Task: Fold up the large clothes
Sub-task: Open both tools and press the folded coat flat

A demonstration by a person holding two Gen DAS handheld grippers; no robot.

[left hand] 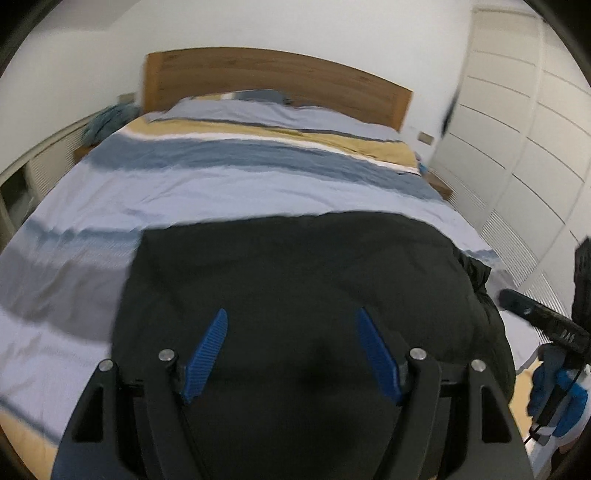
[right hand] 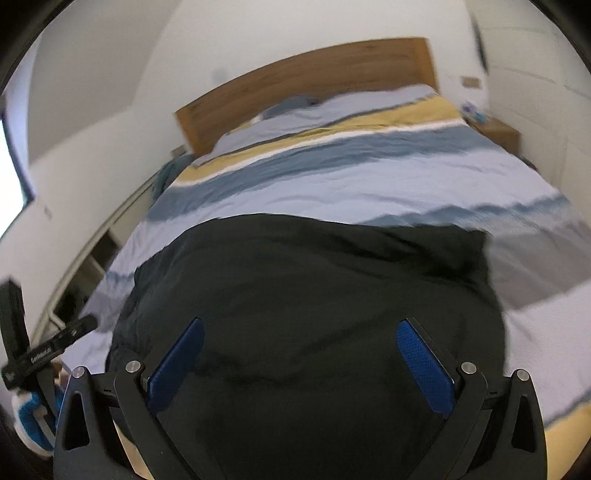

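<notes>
Your left gripper (left hand: 291, 325) is open, nothing between its blue pads (left hand: 208, 350). Your right gripper (right hand: 300, 338) is spread wide, also empty. The black garment (left hand: 295, 273) lies flat on the striped bedcover (left hand: 184, 184), near the foot of the bed, just under both grippers.

Bedroom in a home. Double bed (left hand: 122, 206) with wooden headboard (left hand: 258, 79), made up in striped duvet cover (right hand: 362, 173) of pale blue, slate blue, mustard and white. White panelled wardrobe doors (left hand: 517, 147) along one side. Small wooden bedside unit (right hand: 498, 134), possibly a nightstand. Plain white walls (left hand: 295, 26).
</notes>
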